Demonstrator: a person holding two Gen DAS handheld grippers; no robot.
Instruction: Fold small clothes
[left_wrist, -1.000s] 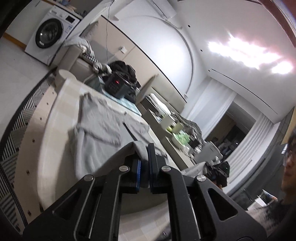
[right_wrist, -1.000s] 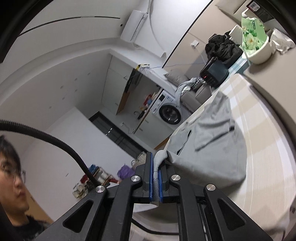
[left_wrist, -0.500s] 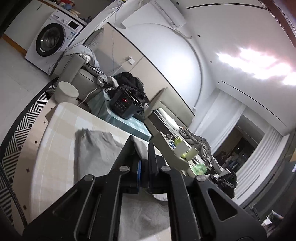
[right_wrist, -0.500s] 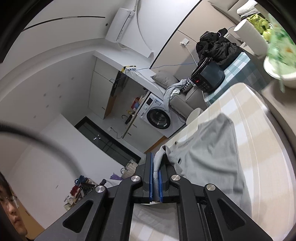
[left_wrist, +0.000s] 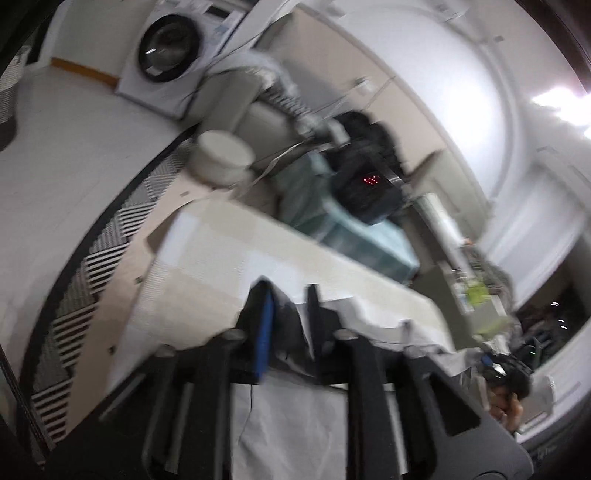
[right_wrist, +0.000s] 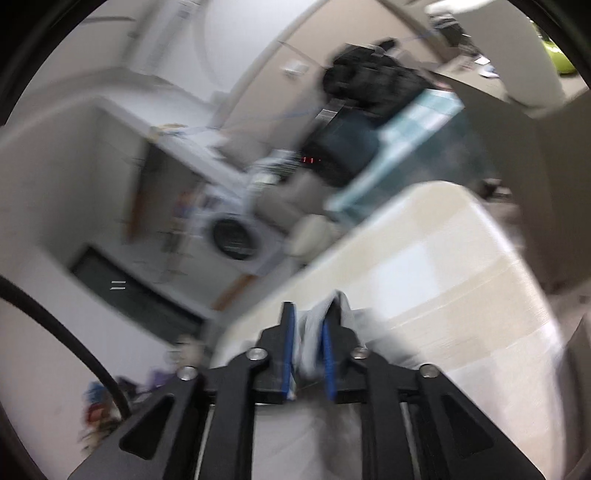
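Both grippers have swung forward across the cream checked table (left_wrist: 221, 258) since a second ago, carrying the near edge of the grey garment (left_wrist: 295, 424) over its far part, so the once spread-out cloth now lies doubled under them at the table's near end. Both views are blurred. From the left wrist, the left gripper (left_wrist: 288, 306) has just been opening its jaws; a clear gap shows between the blue-padded finger and the other, with a dark fold of grey fabric lying loosely in that gap rather than pinched. From the right wrist, the right gripper (right_wrist: 312, 317) has also just been parting its jaws; a pale bunch of the garment (right_wrist: 317, 321) sits between the two blue pads, and the blur hides whether the pads press on it. Past the table's far edge stand a black appliance (left_wrist: 369, 192) with red lit digits on a teal checked cloth, a round pale stool (left_wrist: 221, 158), and a white washing machine (left_wrist: 173, 59) beyond a black-and-white striped rug (left_wrist: 92, 266).
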